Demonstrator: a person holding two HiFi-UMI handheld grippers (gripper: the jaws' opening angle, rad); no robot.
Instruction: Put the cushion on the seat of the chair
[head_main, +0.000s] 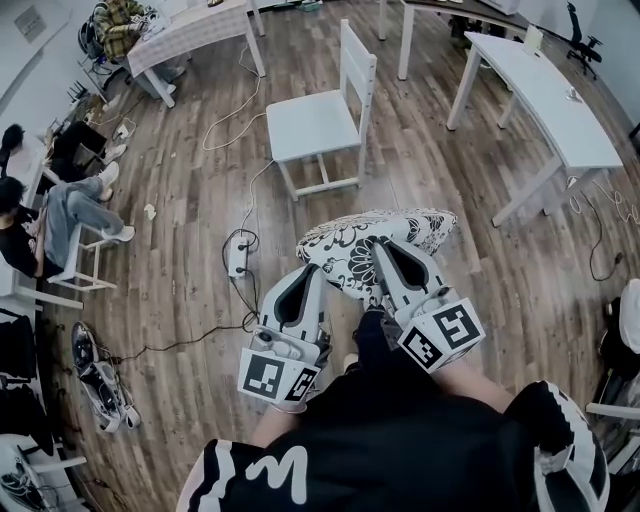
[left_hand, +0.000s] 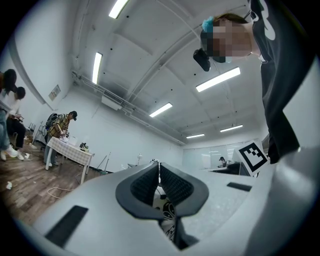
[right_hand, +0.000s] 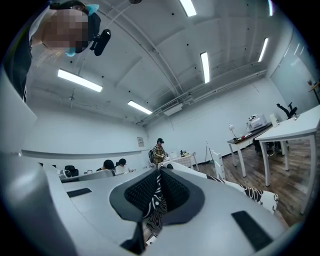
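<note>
Cushion (head_main: 400, 228): plump, white with a black floral print, held in the air over the wood floor (head_main: 190, 250), at 6 o'clock from the white chair (head_main: 312, 124) and well apart from its seat. Left tongs (head_main: 319, 276) pinched nearly together on a fold of the printed cover at the cushion's 7 o'clock edge. Right tongs (head_main: 384, 250) likewise clamped on the fabric, near the middle of its near side.

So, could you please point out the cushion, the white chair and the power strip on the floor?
cushion (head_main: 372, 232): head view, on its patterned top face.
white chair (head_main: 312, 125): head view, on the bare seat.
power strip (head_main: 238, 257): head view, on its white body.
</note>
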